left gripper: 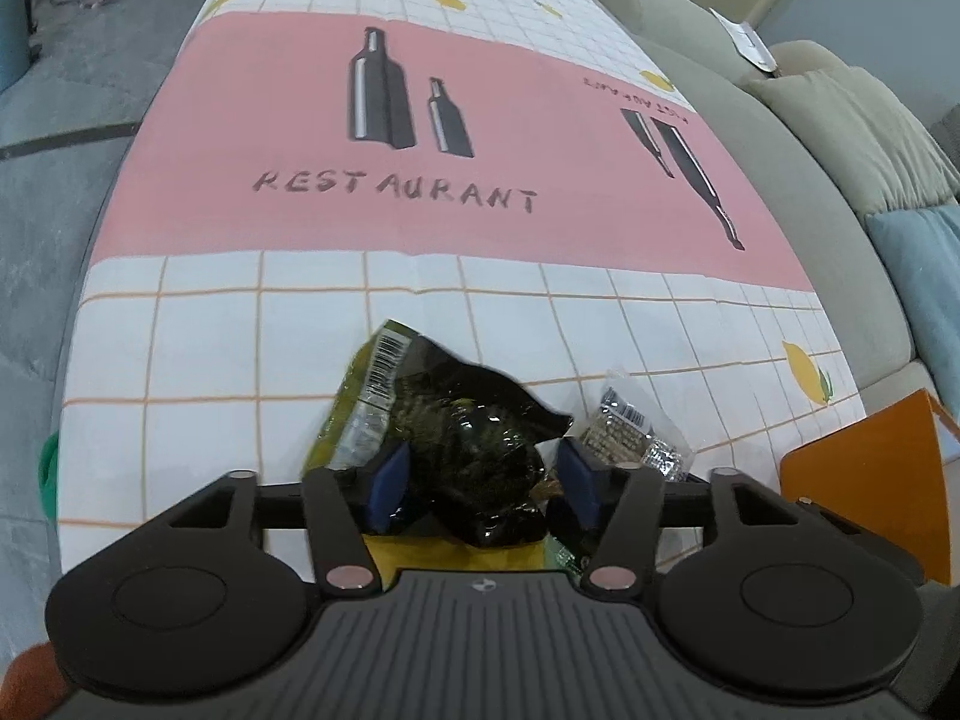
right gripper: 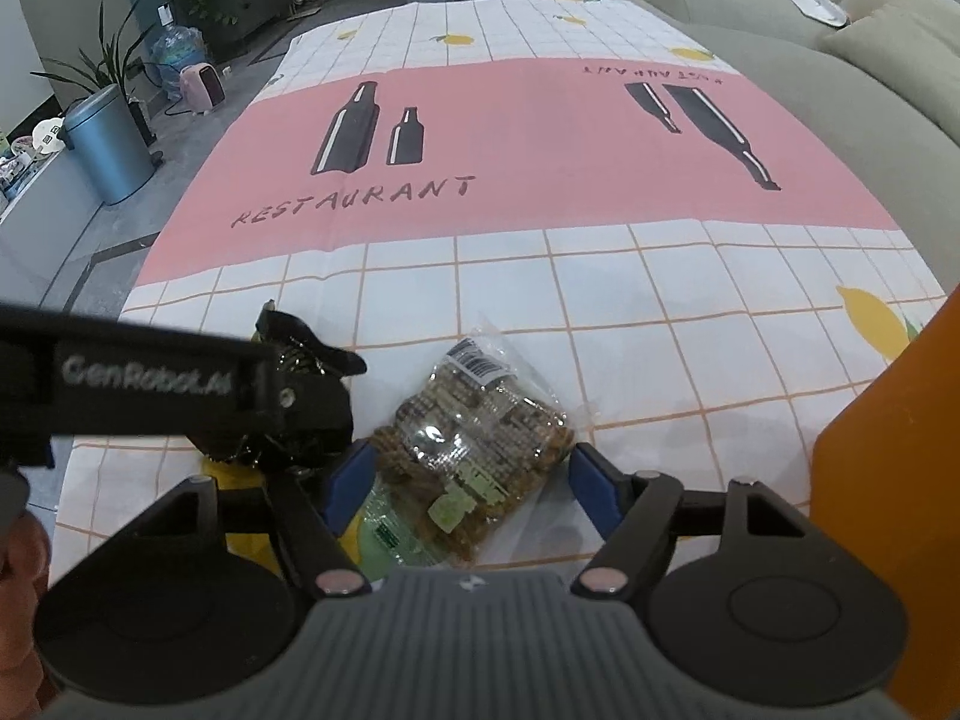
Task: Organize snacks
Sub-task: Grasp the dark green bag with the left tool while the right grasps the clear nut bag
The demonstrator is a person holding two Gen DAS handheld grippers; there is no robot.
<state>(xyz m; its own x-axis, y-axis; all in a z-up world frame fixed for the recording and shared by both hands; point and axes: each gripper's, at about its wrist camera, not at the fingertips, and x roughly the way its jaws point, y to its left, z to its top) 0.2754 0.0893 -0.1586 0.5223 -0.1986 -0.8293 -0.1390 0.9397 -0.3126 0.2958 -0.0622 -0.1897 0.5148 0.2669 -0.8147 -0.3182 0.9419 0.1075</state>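
Note:
A dark green snack bag (left gripper: 474, 444) with a barcode lies on the checked tablecloth (left gripper: 210, 360), between the blue pads of my left gripper (left gripper: 480, 474). The jaws stand wide around it and do not visibly squeeze it. A clear bag of brown snacks (right gripper: 474, 444) lies just right of it, between the pads of my right gripper (right gripper: 474, 486), whose jaws are open around it. It also shows in the left wrist view (left gripper: 636, 429). The left gripper's body (right gripper: 150, 384) covers most of the dark bag (right gripper: 306, 354) in the right wrist view. A yellow-green packet (right gripper: 390, 534) lies under both.
An orange box (right gripper: 900, 480) stands at the table's right edge, close to my right gripper; it also shows in the left wrist view (left gripper: 870, 480). A grey sofa (right gripper: 840, 72) with cushions runs along the right. The floor on the left holds a blue bin (right gripper: 108, 144).

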